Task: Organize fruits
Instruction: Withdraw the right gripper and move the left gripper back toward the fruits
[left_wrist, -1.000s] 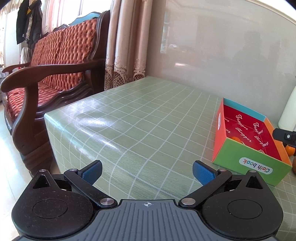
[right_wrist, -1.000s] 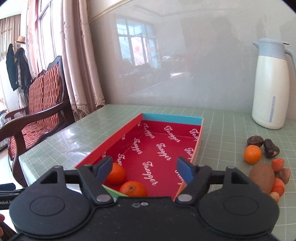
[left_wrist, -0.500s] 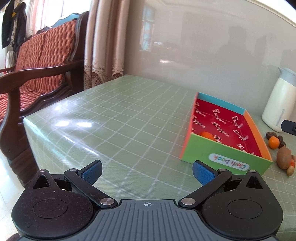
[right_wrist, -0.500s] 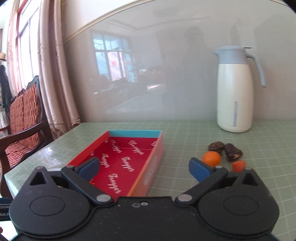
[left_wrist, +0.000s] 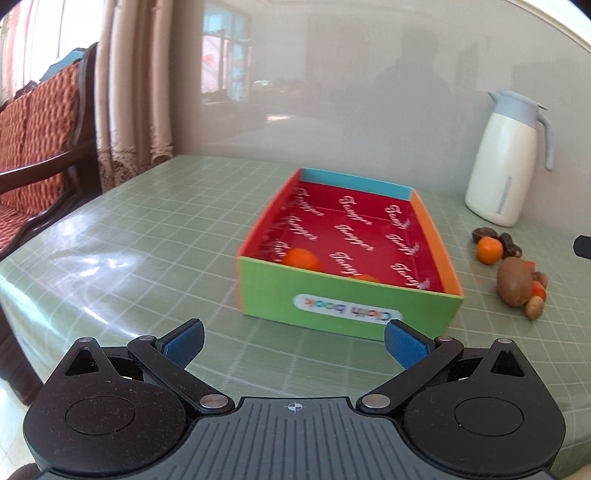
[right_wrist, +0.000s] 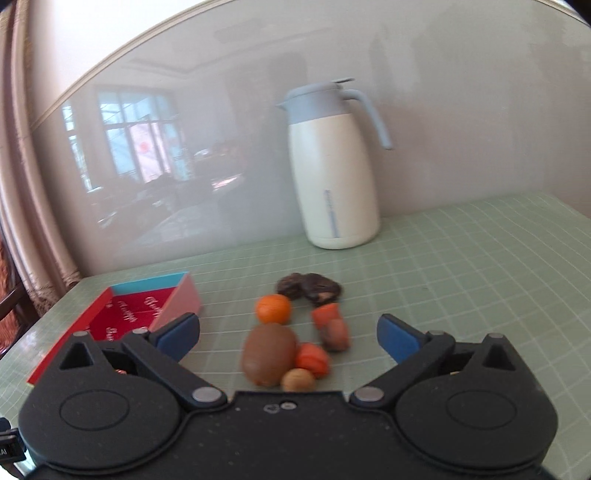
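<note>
Right gripper (right_wrist: 288, 332) with jaws spread wide after just opening, nothing between them, kiwi (right_wrist: 268, 353) and tangerine (right_wrist: 273, 308) on the bench (right_wrist: 461, 280) just beyond, left gripper (left_wrist: 294, 341) jaws spread and empty, box (left_wrist: 351, 306) ahead holding two tangerines (left_wrist: 301, 258).

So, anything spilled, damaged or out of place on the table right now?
Nothing spilled or damaged. The box sits upright holding two oranges, while loose fruit and nuts are clustered unsorted on the tablecloth near the upright jug.
</note>
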